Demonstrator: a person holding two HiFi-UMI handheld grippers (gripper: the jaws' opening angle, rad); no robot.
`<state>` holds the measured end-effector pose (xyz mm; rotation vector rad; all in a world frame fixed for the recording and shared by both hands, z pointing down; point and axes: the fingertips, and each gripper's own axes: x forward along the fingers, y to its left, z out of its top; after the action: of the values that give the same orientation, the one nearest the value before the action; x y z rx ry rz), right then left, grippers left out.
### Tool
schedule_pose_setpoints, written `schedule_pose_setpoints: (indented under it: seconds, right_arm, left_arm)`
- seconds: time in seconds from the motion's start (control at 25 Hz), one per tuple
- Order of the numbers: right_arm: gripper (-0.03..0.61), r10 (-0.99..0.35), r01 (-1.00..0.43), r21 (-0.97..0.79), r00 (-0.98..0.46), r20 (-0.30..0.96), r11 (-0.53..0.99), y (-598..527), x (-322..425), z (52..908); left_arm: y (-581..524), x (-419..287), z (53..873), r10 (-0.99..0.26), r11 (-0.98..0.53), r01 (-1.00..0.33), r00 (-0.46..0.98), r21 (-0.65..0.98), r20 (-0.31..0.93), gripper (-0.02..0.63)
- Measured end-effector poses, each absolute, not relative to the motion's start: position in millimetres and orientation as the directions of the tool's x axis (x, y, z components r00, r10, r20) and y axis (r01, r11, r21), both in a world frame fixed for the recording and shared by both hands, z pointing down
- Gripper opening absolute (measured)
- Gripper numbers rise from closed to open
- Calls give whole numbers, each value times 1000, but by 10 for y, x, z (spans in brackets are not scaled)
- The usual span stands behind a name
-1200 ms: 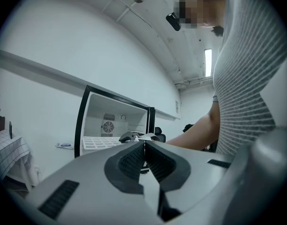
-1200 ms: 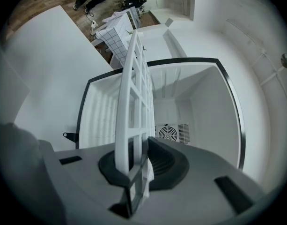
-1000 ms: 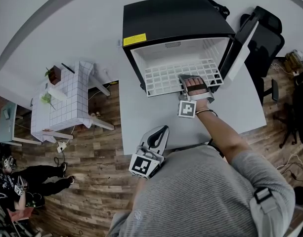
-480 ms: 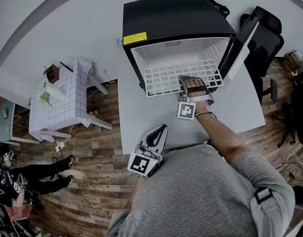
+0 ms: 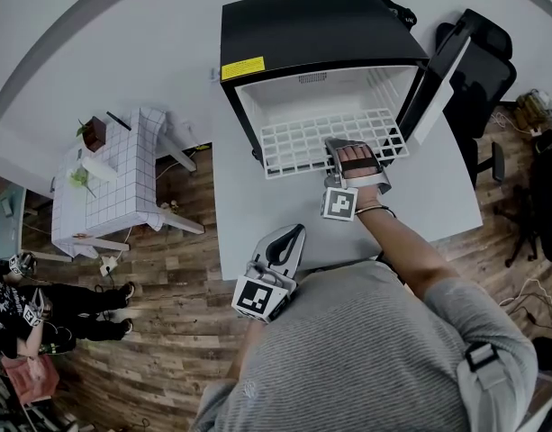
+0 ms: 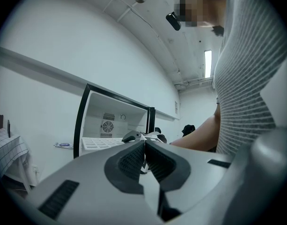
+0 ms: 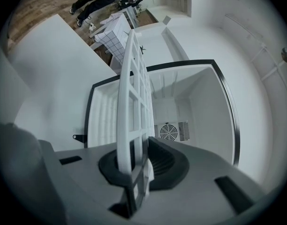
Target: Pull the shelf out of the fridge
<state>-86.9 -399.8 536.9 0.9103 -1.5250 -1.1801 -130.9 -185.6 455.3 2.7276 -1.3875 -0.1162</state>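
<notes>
Wooden plank flooring [image 5: 158, 331] fills the left of the head view. A small table draped in a white checked cloth [image 5: 122, 178] stands there with potted green plants [image 5: 94, 135] on it, and a person in dark trousers [image 5: 77, 300] shows at the lower left edge.

Next comes a white rectangular desk [image 5: 248, 214]. The left gripper [image 5: 296, 234], a grey two-jaw tool with a black-and-white marker cube, hangs with its tips over the desk's near part. The left gripper view shows its ribbed black pads [image 6: 131, 161] pressed together with nothing between them. It points level toward the fridge and is well apart from it.

A black mini fridge with a white interior [image 5: 321, 30] stands at the desk's far side, a yellow label [image 5: 243, 68] on its top front edge and its door [image 5: 433, 84] swung open to the right. A white grid shelf [image 5: 303, 138] lies level in the lower part of the cabinet, its front edge at the fridge's mouth.

The right gripper [image 5: 341, 144], held in the person's right hand [image 5: 357, 160], meets the right part of that front edge. In the right gripper view its jaws pinch the shelf's front rim, and the grid runs away into the cabinet toward a round fan grille [image 7: 169, 131] on the back wall.

A black office chair [image 5: 487, 61] stands right of the desk.
</notes>
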Motion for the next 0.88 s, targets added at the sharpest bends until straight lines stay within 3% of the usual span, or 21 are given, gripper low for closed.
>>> schedule_pose_setpoints:
  seconds: [0.68, 0.88]
  right_arm:
    - [37, -926, -66, 956, -276, 259, 287, -3711, -806, 5289]
    - [34, -883, -205, 886, -324, 339, 415, -3489, -758, 5469]
  left_arm:
    - [-1921, -1328, 4558, -816, -576, -808, 577, 121, -32, 12]
    - [-1929, -1302, 4598, -812, -583, -804, 584, 121, -30, 12]
